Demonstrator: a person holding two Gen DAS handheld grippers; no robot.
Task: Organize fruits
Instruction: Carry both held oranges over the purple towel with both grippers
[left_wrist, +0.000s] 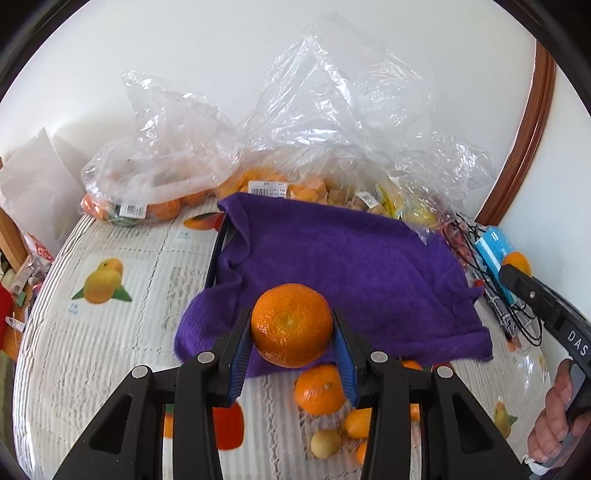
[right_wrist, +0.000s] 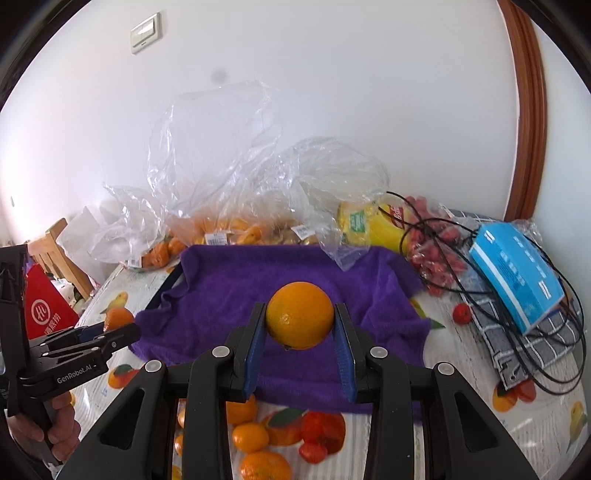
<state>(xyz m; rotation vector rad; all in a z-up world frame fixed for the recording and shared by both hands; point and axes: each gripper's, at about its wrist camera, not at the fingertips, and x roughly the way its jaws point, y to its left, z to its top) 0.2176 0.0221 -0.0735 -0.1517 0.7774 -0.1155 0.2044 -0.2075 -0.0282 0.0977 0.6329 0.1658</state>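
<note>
Low in the frame's centre, the left gripper (left_wrist: 291, 328) clenches a dimpled round orange tangerine (left_wrist: 291, 325); the right gripper (right_wrist: 300, 319) clenches a smooth round orange fruit (right_wrist: 300, 314) — both hang over the purple terry towel (left_wrist: 343, 251). Set each down gently on the cloth (apart, probably), then loosen the jaws.

Dimpled mandarin (left_wrist: 291, 325) and smoother orange (right_wrist: 300, 315), each clamped aloft above the purple towel (left_wrist: 351, 258).

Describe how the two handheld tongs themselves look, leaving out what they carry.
Both tongs, left and right, are black plastic with triangular cut-outs, silver round pins and ribbed blue pads. White lettering marks their sides; the left one reads GenRobot.AI. Bare hands grip the handles; no sleeves show.
</note>
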